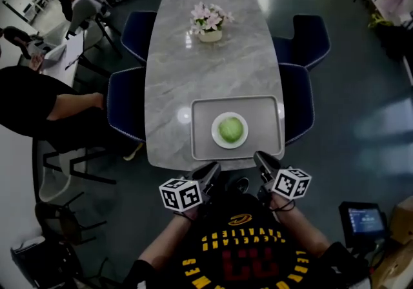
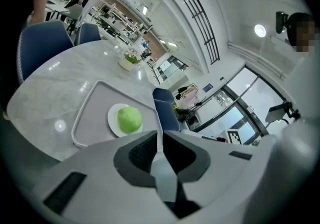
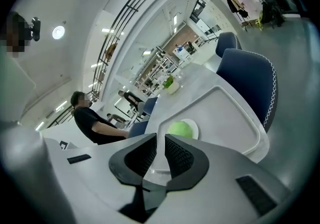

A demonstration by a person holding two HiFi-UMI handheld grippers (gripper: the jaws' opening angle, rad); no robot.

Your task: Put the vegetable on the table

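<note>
A round green cabbage lies on a small white plate in a grey tray at the near end of the marble table. My left gripper and right gripper hover just off the table's near edge, below the tray, both short of the cabbage. The left gripper view shows the cabbage ahead of the left gripper, whose jaws are shut on nothing. In the right gripper view the cabbage sits just beyond the right gripper, also shut and empty.
A pot of pink flowers stands at the table's far end. Blue chairs flank both long sides. A person in black sits at the left. A small screen is on the floor at the right.
</note>
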